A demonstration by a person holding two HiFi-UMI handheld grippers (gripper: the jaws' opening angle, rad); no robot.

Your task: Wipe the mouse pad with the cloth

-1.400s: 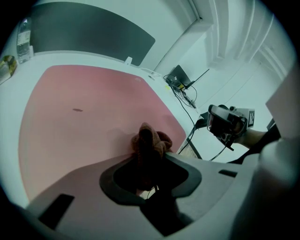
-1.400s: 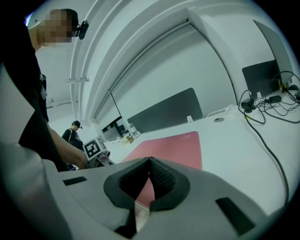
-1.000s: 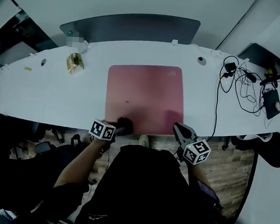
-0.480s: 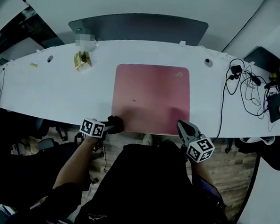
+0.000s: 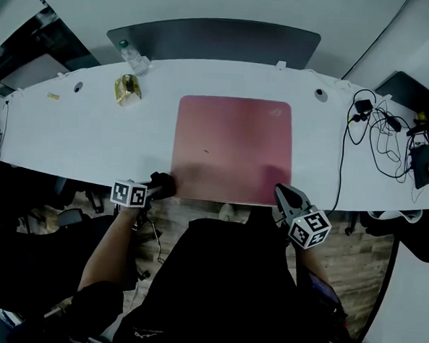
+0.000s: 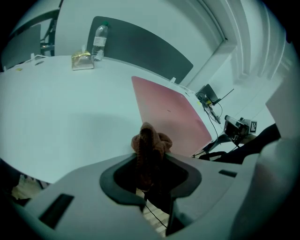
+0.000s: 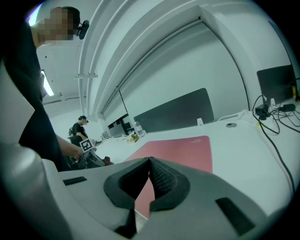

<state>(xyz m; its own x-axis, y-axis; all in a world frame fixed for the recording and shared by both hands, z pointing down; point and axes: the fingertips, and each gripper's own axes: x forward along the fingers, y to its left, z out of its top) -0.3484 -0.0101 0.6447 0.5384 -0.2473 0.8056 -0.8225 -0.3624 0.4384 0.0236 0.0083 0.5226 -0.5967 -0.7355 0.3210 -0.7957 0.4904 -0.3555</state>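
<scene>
White counter (image 5: 79,130) carried the pink mouse pad (image 5: 233,146). I found my left claw (image 6: 151,158) clamped on the brown cloth (image 6: 150,140), just beside the pad's near left corner. My right claw (image 7: 150,160) was closed, empty, at the pad's near right corner.

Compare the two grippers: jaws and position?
The left gripper is clamped on the brown cloth; the right gripper is shut and empty. The left gripper sits just off the near-left corner of the mouse pad; the right gripper is at its near-right corner. Both are at the near edge of the table.
</scene>
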